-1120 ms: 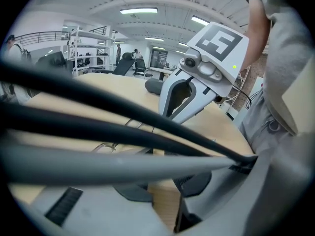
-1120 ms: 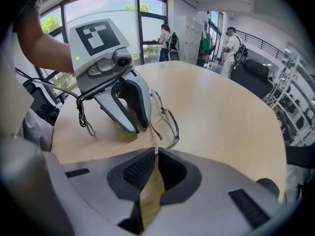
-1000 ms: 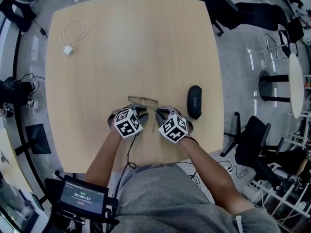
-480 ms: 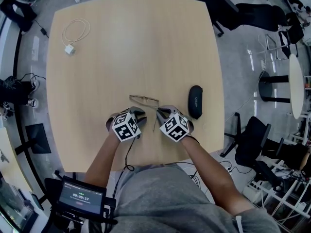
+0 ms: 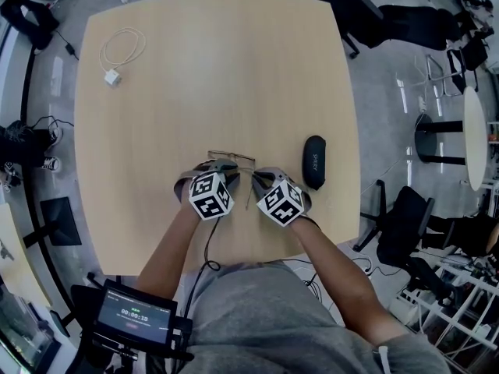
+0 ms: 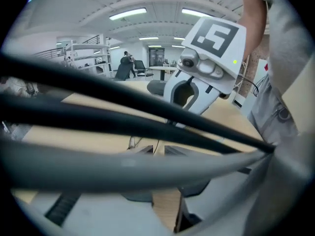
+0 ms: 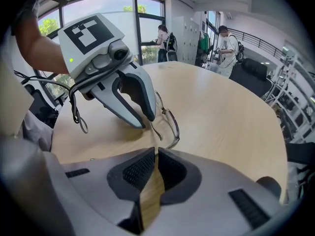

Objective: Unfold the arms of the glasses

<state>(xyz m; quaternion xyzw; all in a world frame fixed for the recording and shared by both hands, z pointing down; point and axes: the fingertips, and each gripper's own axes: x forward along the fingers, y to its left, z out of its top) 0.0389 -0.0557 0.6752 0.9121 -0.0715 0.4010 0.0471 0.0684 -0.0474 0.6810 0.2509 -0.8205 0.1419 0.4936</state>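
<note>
The glasses (image 5: 231,159) are lying on the bench (image 5: 234,68) near its front edge, with a dark case (image 5: 313,162) sitting just to their right; the person's forearms are reaching forward from the bottom of the head view, the left forearm (image 5: 173,248) angling slightly inward and the right forearm (image 5: 331,263) coming in from the right, so that the left cube (image 5: 212,195) and the right cube (image 5: 281,202) are sitting close together and both claws are converging on the frame; the left claw (image 6: 157,150) is pointing across toward the other gripper, its jaws drawn in to a narrow slit and gripping a thin arm of the glasses that is standing in it; the right claw (image 7: 155,152) is closed to a hairline gap, pinching the near end of a thin arm, with the lenses lying just beyond on the wood; dark cables (image 6: 98,117) are crossing close in front of the left gripper's camera; a white cord (image 5: 121,51) with its plug (image 5: 111,78) is lying well apart, near the far left corner.
</note>
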